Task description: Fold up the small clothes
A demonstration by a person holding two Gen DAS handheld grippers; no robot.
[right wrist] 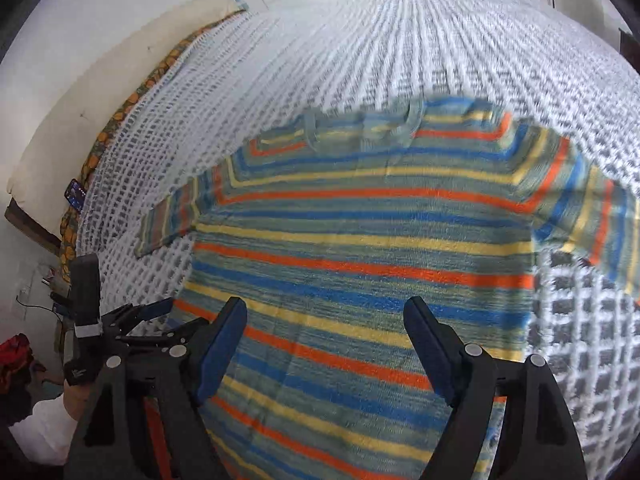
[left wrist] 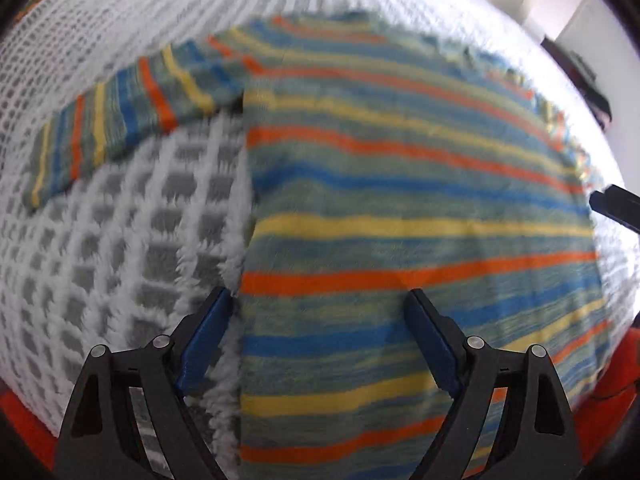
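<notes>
Striped sweater spread flat on the bed.
Both tools, left tool and right tool, are held spread and empty above its lower part.

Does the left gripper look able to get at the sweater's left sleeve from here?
Probably yes: the left gripper is open, and the sleeve of the striped sweater lies flat and uncovered on the blanket.
</notes>
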